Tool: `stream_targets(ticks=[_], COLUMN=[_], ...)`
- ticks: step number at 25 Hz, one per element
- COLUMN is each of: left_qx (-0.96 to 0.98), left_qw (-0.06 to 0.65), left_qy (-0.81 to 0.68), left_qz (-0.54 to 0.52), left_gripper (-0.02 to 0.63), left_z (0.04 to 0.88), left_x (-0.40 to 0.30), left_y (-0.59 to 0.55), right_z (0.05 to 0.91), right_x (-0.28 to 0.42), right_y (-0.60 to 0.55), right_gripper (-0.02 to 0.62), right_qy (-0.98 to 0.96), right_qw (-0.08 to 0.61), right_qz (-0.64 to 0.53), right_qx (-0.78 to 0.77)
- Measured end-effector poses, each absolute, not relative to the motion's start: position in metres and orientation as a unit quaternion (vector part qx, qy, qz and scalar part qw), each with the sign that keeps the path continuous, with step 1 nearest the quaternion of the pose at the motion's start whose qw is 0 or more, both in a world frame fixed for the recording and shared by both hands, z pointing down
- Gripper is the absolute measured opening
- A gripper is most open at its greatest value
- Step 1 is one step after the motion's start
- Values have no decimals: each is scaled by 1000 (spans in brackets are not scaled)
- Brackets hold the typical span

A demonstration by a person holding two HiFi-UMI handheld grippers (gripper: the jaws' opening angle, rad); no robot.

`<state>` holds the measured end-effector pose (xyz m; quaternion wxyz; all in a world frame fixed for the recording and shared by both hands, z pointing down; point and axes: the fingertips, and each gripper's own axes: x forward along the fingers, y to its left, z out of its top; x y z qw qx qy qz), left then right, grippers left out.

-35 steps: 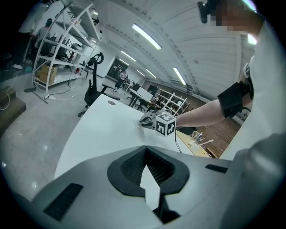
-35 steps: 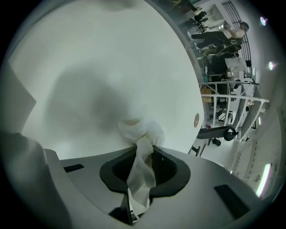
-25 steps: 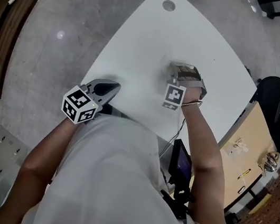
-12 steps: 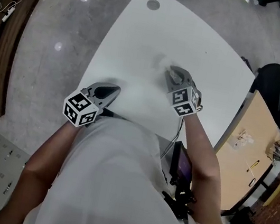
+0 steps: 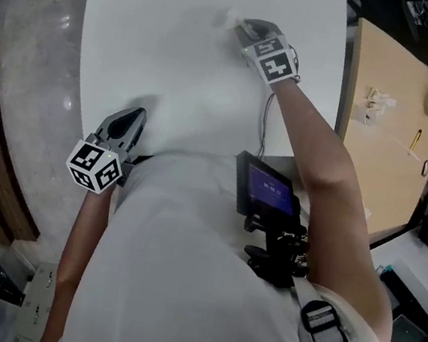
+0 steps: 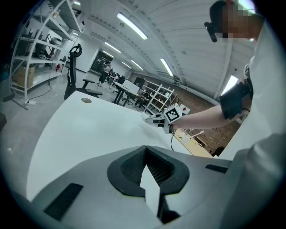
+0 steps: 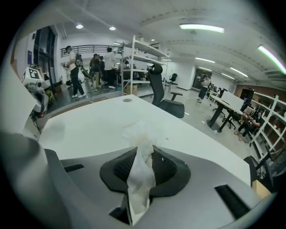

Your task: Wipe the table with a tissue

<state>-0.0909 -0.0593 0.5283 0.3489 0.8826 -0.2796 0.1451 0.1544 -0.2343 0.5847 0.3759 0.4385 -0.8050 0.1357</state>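
Right gripper (image 5: 243, 25), fingers clenched on crumpled white tissue (image 7: 139, 176), has swept farther across the curved white tabletop (image 5: 176, 61); mid-wipe, we'd next drag back toward our shut, empty left gripper (image 5: 127, 120).

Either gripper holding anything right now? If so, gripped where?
The right gripper is shut on the tissue, pinching its bunched, twisted middle, with a loose end sticking out past the tips. The left gripper holds nothing, jaws together.

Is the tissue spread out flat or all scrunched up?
Scrunched up. The tissue is bunched into a twisted strip, pinched in the jaws of the right tool.
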Motion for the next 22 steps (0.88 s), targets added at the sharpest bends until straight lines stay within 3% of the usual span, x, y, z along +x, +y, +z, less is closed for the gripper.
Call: stream_targets(ticks=[7, 15, 22], left_qx=[878, 875, 857], left_qw=[356, 358, 372], left_qy=[-280, -283, -311], left_qz=[157, 164, 173], left_gripper=[6, 6, 6], left_z=[529, 509, 524], left_x=[-97, -89, -85], left_y=[-54, -32, -34], right_z=[583, 577, 611], right_x=[174, 170, 158], right_y=[-273, -313, -343], right_gripper=[69, 69, 67], right_qy=[-798, -817, -831], right_qw=[346, 239, 286], right_qz=[156, 234, 208], right_qx=[469, 471, 429])
